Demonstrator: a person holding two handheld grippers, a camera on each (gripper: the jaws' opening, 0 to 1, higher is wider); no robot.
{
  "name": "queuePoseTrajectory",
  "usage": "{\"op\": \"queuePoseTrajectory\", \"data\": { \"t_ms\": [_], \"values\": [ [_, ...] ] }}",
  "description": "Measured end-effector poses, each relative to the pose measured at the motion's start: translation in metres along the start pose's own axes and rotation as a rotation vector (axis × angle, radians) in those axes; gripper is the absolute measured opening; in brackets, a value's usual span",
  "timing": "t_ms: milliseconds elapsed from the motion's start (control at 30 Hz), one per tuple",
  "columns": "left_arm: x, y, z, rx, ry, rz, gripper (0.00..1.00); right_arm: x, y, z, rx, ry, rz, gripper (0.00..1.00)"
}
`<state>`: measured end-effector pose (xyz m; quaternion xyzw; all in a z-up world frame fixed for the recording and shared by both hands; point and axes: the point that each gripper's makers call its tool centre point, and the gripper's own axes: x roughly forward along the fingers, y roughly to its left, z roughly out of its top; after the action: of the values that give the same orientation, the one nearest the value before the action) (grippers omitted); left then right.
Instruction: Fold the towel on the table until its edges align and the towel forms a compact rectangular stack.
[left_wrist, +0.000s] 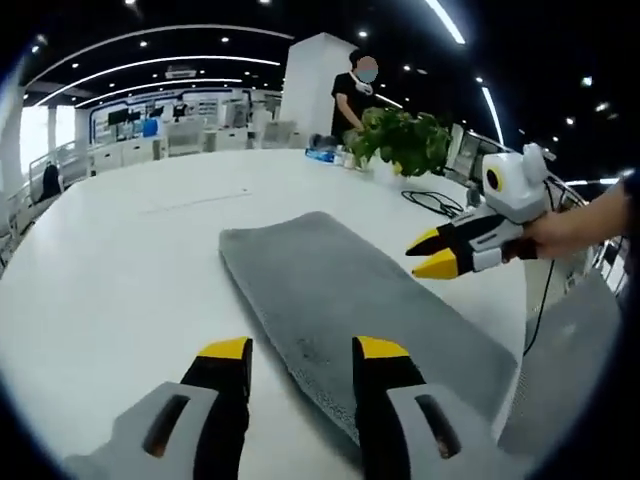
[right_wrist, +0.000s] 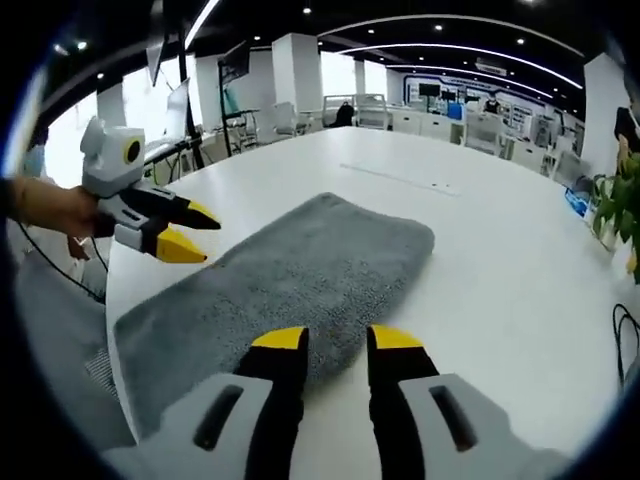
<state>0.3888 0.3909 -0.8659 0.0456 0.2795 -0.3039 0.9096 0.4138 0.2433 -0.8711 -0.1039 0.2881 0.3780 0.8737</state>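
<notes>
**Two claws over one towel**

Left claw (left_wrist: 300, 350) has its jaws apart and holds nothing; it hangs just above the near edge of the one grey towel (left_wrist: 340, 290). Right claw (right_wrist: 338, 338) is also open and empty, over the towel's other long edge. The towel lies flat on the white desk (left_wrist: 130, 270). One green plant (left_wrist: 400, 138) stands at the far side.

Place: open-plan office.
Ceiling: dark, with long curved white light strips (left_wrist: 150, 35) and recessed spotlights.
Furniture: large round white table (left_wrist: 120, 260); rows of white desks with monitors (right_wrist: 480, 125).
Structure: white square columns (right_wrist: 295, 70).
</notes>
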Motion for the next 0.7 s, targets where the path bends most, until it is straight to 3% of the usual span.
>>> {"op": "queuePoseTrajectory", "data": {
  "t_ms": [200,400,500,700],
  "values": [
    [-0.011,-0.016,-0.004,0.053,0.018,-0.04,0.49,-0.007,0.01,-0.007,-0.054,0.034,0.013,0.31],
    [-0.021,-0.035,-0.008,0.141,0.04,-0.097,0.51,-0.011,0.03,-0.009,-0.092,0.033,0.054,0.32],
    [-0.024,-0.046,-0.011,0.11,0.047,-0.15,0.53,-0.013,0.037,-0.01,-0.106,0.035,0.068,0.33],
    [-0.03,-0.061,-0.017,0.149,0.073,-0.203,0.59,-0.019,0.053,-0.012,-0.123,0.032,0.102,0.37]
  ]
}}
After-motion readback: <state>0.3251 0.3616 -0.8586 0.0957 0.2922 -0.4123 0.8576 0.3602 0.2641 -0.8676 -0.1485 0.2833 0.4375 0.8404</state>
